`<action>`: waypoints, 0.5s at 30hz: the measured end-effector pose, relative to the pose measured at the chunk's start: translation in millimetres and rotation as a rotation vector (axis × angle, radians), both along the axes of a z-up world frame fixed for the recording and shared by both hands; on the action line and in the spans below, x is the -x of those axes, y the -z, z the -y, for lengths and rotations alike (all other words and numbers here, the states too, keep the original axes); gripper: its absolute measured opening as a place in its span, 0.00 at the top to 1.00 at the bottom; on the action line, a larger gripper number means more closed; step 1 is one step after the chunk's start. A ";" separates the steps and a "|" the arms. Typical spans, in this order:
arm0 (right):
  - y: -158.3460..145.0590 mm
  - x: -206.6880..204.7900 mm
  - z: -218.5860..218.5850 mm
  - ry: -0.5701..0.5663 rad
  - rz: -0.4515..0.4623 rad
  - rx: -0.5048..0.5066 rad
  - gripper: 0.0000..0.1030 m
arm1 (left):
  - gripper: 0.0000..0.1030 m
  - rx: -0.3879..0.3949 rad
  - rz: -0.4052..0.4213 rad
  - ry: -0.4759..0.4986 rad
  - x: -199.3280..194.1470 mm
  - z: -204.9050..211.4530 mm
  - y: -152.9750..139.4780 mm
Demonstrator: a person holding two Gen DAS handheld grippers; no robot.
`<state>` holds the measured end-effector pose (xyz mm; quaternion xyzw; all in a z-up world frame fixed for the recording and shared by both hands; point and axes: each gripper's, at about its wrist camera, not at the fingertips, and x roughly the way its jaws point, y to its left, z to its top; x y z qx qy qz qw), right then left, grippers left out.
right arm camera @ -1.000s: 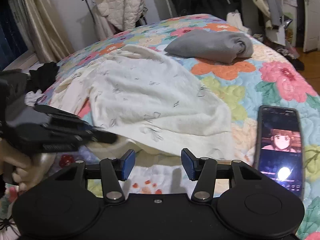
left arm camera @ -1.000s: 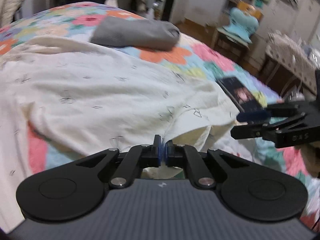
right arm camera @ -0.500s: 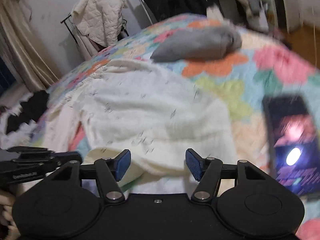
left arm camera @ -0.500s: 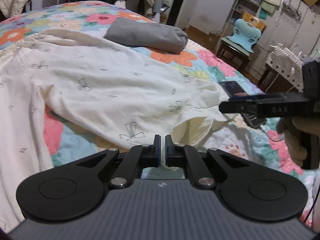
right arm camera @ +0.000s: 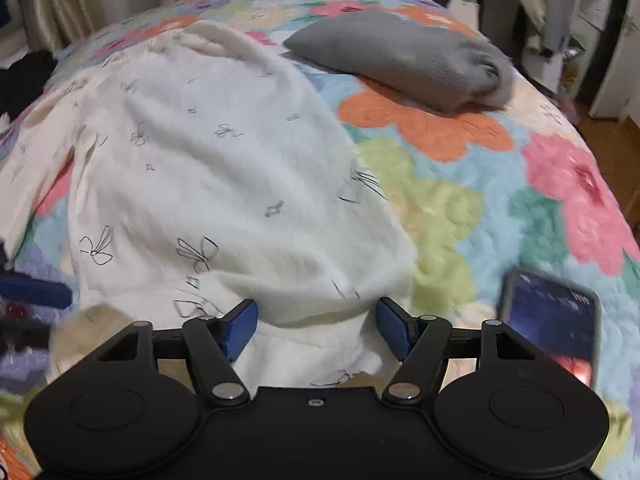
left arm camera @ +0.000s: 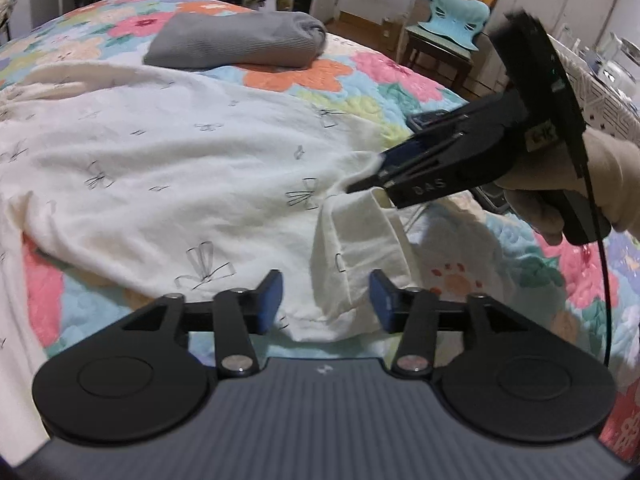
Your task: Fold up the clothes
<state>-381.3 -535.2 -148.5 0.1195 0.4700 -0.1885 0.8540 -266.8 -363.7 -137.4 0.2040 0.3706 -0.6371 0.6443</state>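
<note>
A cream garment point(left arm camera: 168, 168) printed with small bow outlines lies spread on the floral quilt point(left arm camera: 372, 68). Its near hem hangs in a fold between the blue pads of my left gripper point(left arm camera: 326, 300). Those jaws are opening and the pads do not press the cloth. My right gripper point(right arm camera: 316, 328) is open, its pads on either side of a raised ridge of the cream garment point(right arm camera: 224, 184) without touching it. In the left wrist view the right gripper point(left arm camera: 370, 182) reaches in from the right, tips at the garment's bunched corner.
A folded grey garment point(left arm camera: 236, 40) point(right arm camera: 400, 60) lies farther back on the quilt point(right arm camera: 460, 200). A lit phone point(right arm camera: 552, 320) rests right of the cream garment. A gloved hand point(left arm camera: 580, 184) holds the right gripper. A pale blue chair point(left arm camera: 460, 12) stands beyond the bed.
My left jaws went from shut to apart around the hem. The right gripper moved in from the right and lower onto the garment's near corner, staying open.
</note>
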 end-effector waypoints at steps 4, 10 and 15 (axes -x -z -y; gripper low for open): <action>-3.9 -8.1 -8.4 -0.083 0.004 -0.006 0.87 | 0.45 -0.003 0.000 0.009 3.7 4.9 -0.9; -34.1 -21.1 -32.2 -0.183 0.060 0.037 0.92 | 0.47 -0.019 -0.005 -0.097 -22.7 -34.1 -22.7; -70.0 -48.2 -68.0 -0.332 0.182 -0.039 0.92 | 0.45 -0.024 0.038 -0.338 -74.7 -115.9 -48.4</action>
